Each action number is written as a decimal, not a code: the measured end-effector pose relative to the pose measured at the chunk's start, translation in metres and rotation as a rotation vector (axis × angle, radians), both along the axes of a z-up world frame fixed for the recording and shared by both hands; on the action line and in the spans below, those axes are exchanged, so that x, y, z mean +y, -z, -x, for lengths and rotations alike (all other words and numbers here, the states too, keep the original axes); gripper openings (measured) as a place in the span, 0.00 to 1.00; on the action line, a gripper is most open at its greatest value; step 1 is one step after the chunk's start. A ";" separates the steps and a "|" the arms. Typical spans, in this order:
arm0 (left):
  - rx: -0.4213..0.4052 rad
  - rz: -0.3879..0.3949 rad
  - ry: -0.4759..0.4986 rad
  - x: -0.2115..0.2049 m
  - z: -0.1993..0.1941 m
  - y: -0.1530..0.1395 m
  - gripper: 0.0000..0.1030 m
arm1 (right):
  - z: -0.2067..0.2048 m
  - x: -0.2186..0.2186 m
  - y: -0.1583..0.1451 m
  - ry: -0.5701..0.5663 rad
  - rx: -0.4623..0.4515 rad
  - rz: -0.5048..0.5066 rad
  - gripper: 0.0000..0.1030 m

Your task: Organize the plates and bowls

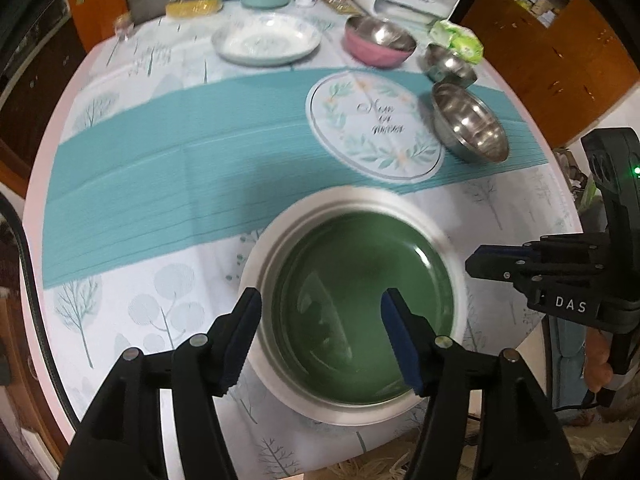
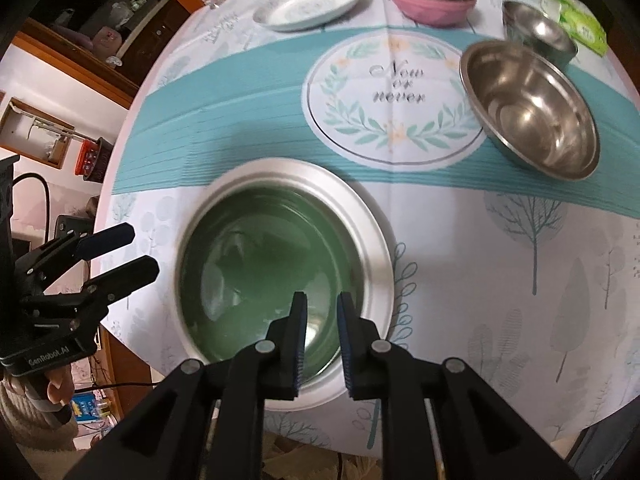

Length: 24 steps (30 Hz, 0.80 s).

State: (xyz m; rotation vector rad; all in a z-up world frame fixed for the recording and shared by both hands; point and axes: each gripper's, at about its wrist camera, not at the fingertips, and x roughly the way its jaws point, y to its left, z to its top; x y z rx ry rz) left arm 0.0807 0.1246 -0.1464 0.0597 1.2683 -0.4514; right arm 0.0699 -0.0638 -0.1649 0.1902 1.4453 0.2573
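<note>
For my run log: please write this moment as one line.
green plate: stacked on white plate | left gripper: open, empty | right gripper: slightly open, empty | steel bowls: unsorted

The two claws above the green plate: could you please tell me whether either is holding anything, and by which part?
Nothing is held. The left claw and right claw both hang open above the round green plate, pads clear of it.
</note>
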 end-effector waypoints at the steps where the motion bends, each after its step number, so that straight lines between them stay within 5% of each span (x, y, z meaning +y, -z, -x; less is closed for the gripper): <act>1: -0.009 0.003 0.003 0.001 0.000 -0.003 0.63 | 0.000 0.002 -0.005 -0.002 -0.010 0.000 0.15; 14: -0.234 0.013 0.001 0.023 -0.025 -0.088 0.74 | -0.015 0.018 -0.099 -0.030 -0.219 0.055 0.15; 19: -0.331 0.008 -0.010 0.029 -0.034 -0.119 0.80 | -0.026 0.022 -0.138 -0.035 -0.310 0.072 0.28; 24: -0.410 -0.024 -0.008 0.032 -0.047 -0.145 0.81 | -0.040 0.027 -0.168 -0.045 -0.389 0.110 0.28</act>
